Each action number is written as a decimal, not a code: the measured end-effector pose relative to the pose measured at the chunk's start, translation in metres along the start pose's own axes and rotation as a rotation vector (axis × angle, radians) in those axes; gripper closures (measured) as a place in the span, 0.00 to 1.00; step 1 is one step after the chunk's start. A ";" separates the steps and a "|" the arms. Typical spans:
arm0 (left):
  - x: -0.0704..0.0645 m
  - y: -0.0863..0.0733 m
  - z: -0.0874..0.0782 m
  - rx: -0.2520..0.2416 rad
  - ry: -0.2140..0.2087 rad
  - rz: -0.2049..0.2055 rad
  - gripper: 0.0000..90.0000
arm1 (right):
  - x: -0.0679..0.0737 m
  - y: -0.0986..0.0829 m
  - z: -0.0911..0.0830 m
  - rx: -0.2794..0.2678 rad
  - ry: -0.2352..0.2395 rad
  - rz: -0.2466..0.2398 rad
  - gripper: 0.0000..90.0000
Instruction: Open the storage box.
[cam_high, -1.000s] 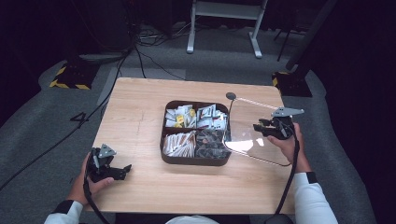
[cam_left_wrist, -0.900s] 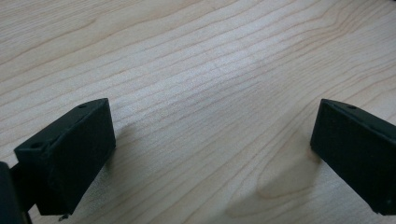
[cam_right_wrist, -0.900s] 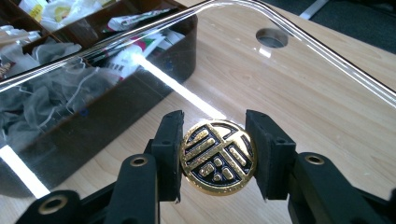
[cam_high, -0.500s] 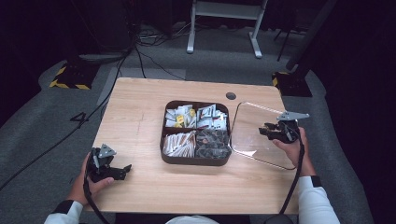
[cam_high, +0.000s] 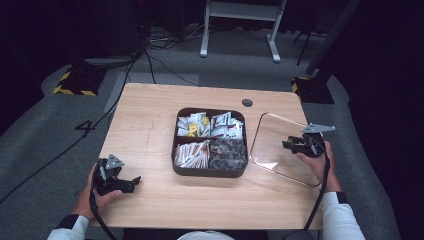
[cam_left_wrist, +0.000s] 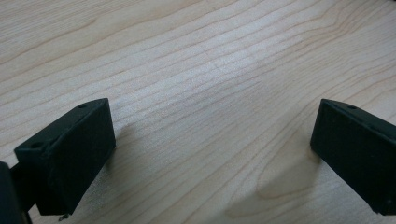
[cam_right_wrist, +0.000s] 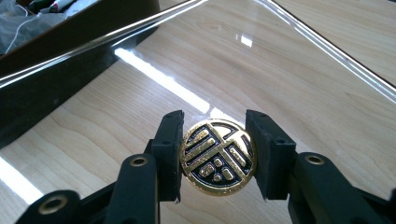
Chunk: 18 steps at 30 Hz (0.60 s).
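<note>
A dark brown box (cam_high: 210, 173) with four compartments of small packets stands mid-table. To its right a clear square lid (cam_high: 272, 142) rests on the wood, its far corner past the table's right edge. My right gripper (cam_high: 291, 145) is over the lid, shut on the lid's knob. In the right gripper view the round gold-and-black knob (cam_right_wrist: 217, 156) sits squeezed between the two jaws of my right gripper (cam_right_wrist: 215, 140), with the lid's glass (cam_right_wrist: 261, 60) beyond and the box wall (cam_right_wrist: 60, 42) at the upper left. My left gripper (cam_high: 131, 183) lies at the table's front left, open (cam_left_wrist: 212, 135) over bare wood.
A round cable hole (cam_high: 247, 103) sits in the tabletop behind the box. The table's right edge (cam_high: 312, 165) runs under the lid. On the floor behind are cables (cam_high: 160, 55) and a white metal stand (cam_high: 240, 12).
The lid was held tilted up beside the box's right side; my right gripper has carried it right and down, and it now lies nearly flat. The left gripper has not moved.
</note>
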<state>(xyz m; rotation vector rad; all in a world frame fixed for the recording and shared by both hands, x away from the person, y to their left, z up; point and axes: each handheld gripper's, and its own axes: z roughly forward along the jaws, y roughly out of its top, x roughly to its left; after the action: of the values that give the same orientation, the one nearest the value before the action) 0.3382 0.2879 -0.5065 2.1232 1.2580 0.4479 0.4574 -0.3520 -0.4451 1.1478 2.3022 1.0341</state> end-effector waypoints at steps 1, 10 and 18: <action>0.000 0.000 0.000 0.000 0.000 0.000 0.00 | -0.001 -0.001 0.000 0.001 0.003 0.001 0.66; 0.000 0.000 0.000 0.000 0.000 0.000 0.00 | -0.002 -0.010 0.014 0.042 0.006 -0.005 0.66; 0.000 0.000 0.000 0.000 0.000 -0.001 0.00 | -0.001 -0.017 0.028 0.061 0.011 -0.018 0.66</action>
<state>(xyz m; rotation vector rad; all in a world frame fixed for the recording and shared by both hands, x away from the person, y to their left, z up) 0.3382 0.2878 -0.5065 2.1227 1.2586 0.4480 0.4656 -0.3473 -0.4765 1.1457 2.3635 0.9724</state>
